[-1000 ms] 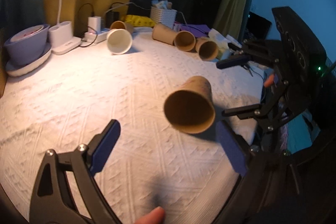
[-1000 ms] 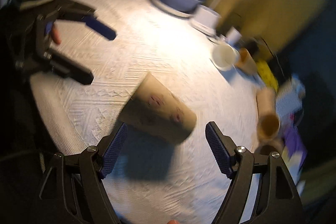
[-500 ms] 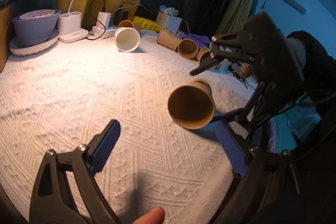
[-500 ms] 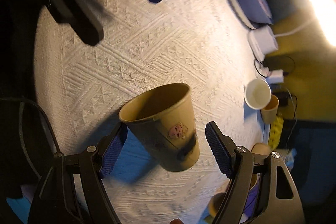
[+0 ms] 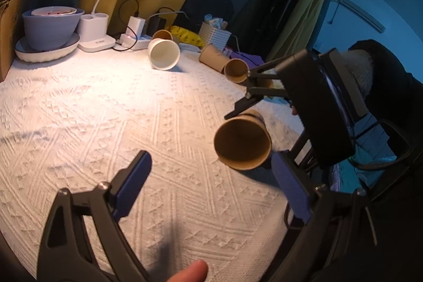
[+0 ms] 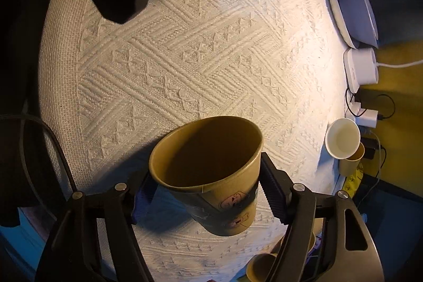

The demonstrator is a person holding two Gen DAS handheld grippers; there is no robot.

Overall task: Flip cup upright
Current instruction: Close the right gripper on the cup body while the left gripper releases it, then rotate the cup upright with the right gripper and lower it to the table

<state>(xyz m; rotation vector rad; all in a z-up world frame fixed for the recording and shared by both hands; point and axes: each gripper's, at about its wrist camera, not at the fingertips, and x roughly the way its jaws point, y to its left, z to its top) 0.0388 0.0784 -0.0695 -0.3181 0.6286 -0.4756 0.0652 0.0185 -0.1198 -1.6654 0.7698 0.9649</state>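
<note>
- right gripper (image 6: pixel 207 193) clamped on tan paper cup with printed band (image 6: pixel 211 173), off white woven cloth (image 6: pixel 185 49), mouth tilted toward 11 o'clock.
- left gripper (image 5: pixel 211 186) spread wide, empty, cup at its 1 o'clock.
- risks: thin wall buckling under squeeze; toppling if released while tilted.

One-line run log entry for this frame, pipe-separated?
step: flip in progress | right gripper: shut on brown paper cup, lifted off tablecloth, mouth tilted | left gripper: open, empty, beside cup
</note>
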